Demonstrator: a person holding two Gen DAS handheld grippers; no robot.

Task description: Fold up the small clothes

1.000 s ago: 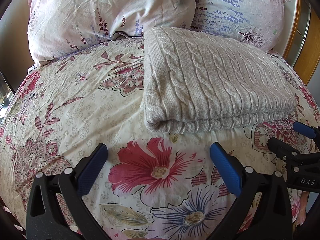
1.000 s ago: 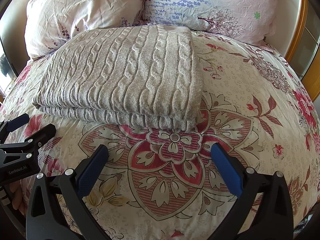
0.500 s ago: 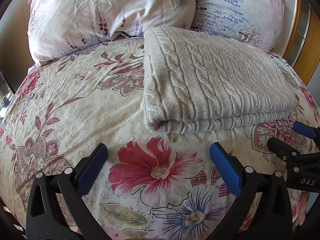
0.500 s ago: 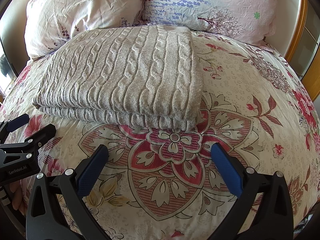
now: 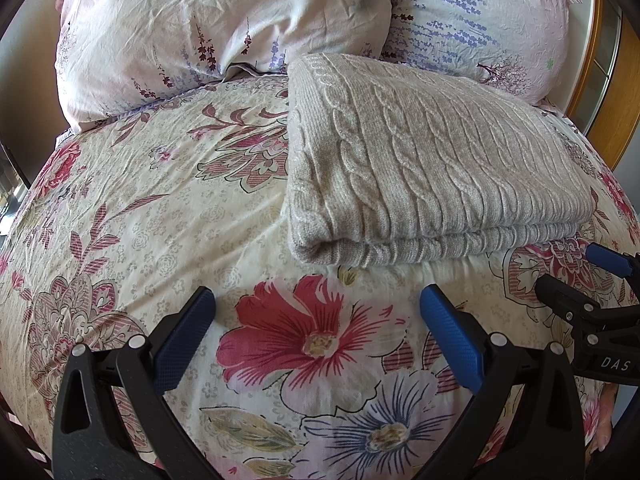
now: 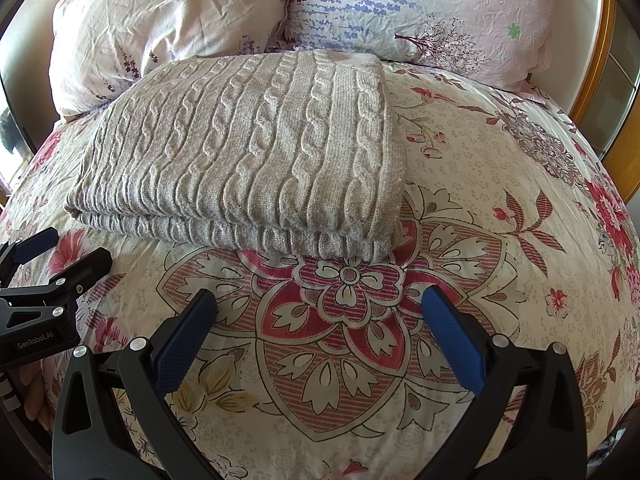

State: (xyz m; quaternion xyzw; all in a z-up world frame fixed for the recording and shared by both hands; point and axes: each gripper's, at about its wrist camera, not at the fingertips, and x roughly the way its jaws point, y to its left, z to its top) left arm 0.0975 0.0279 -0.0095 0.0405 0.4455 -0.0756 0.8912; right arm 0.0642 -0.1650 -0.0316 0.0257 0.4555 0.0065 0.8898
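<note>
Left wrist view: one folded grey cable-knit sweater (image 5: 432, 168) lies upper right of centre on the floral duvet (image 5: 160, 208), just above and apart from the left gripper (image 5: 316, 320). Jaws spread wide, nothing held. The right gripper (image 5: 576, 276) enters at the right edge (also wide apart, empty).

Right wrist view: sweater (image 6: 248, 160) sits upper left, clear of the right gripper (image 6: 318, 312); the left gripper (image 6: 60, 252) at left edge. Count: one sweater, two pillows (image 6: 168, 12) (image 6: 420, 4), two grippers.
</note>
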